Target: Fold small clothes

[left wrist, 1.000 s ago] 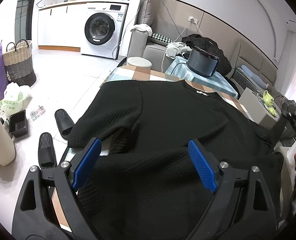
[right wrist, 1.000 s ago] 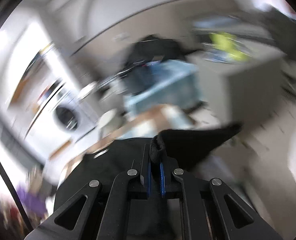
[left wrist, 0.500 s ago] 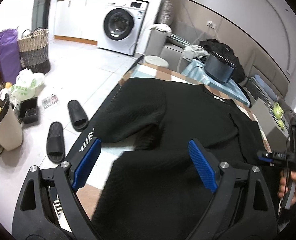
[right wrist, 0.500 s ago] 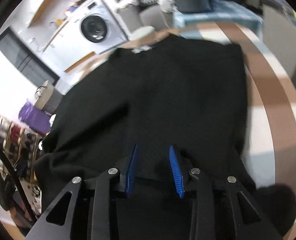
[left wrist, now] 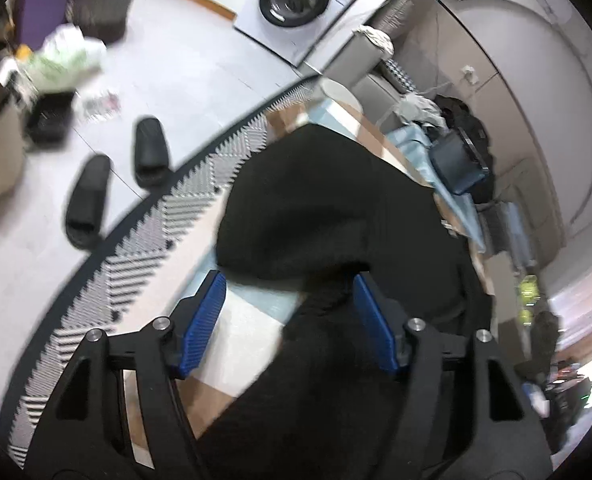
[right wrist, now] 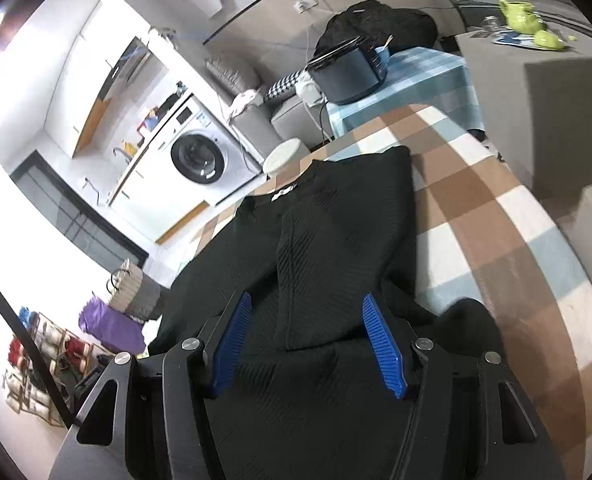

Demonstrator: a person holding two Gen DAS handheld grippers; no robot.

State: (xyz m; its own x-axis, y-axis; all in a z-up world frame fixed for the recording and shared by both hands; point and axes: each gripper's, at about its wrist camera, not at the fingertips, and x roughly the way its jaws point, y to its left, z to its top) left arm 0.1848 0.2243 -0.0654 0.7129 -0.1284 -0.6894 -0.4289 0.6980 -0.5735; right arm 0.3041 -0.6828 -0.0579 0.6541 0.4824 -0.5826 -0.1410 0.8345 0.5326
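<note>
A black knit sweater lies on the checkered table, with its right sleeve folded in over the body. My right gripper is open and empty just above that folded sleeve's lower end. In the left wrist view the sweater shows its left sleeve spread toward the table's left edge. My left gripper is open, low over the sweater where the sleeve meets the body, with cloth lying between the jaws.
A patterned table edge runs along the left, with two black slippers on the floor beyond. A dark cooker stands on a blue-checked stand behind the table. A washing machine stands at the back wall.
My right gripper let go of the sleeve, opened wide and drew back over the sweater. My left gripper dropped lower and moved forward toward the left sleeve.
</note>
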